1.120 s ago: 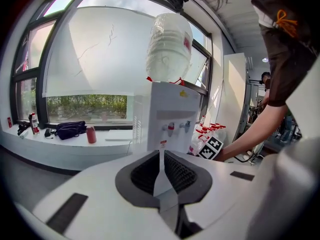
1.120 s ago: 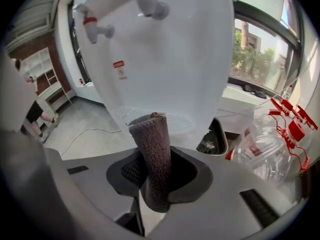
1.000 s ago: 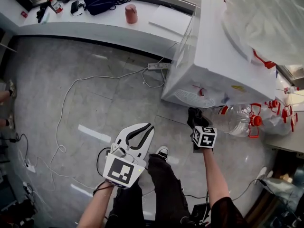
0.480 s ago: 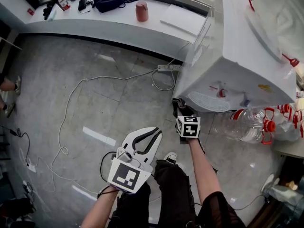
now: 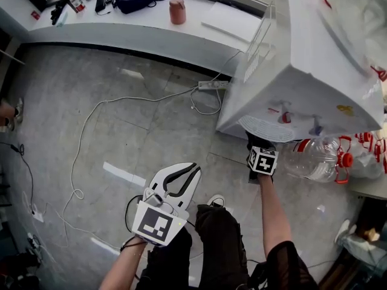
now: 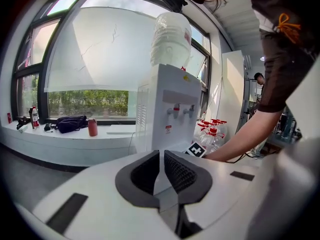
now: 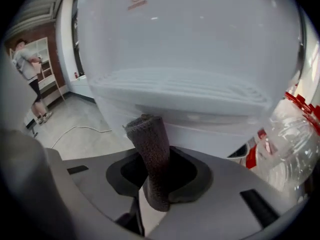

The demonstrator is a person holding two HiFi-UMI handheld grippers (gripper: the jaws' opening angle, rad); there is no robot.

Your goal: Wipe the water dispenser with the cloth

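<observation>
Grey knitted cloth point(image 7: 152, 159), rolled into an upright wad, is clamped in the jaws of the right gripper point(image 5: 259, 145), its free end raised toward the lower front of the white water dispenser point(image 5: 314, 71) just beneath the ribbed drip tray point(image 7: 185, 86); whether the cloth already touches the panel cannot be told from either view. The dispenser stands on the tiled floor point(image 5: 121, 119) at the end of the long window ledge, with an empty clear bottle point(image 5: 314, 157) lying on the floor beside its base, near the right gripper. The left gripper point(image 5: 175, 179) hangs well apart from the dispenser, low over the open floor, its jaws drawn nearly together with nothing between them. The wiping step appears to be in hand, or just about to start, on the front face under the taps. The next move would call for pressing the cloth's tip flat against the panel and sweeping it along the tray's edge, with a firm enough grip that the wad neither folds back nor slips, and with care to stay clear of the bottle at the base
</observation>
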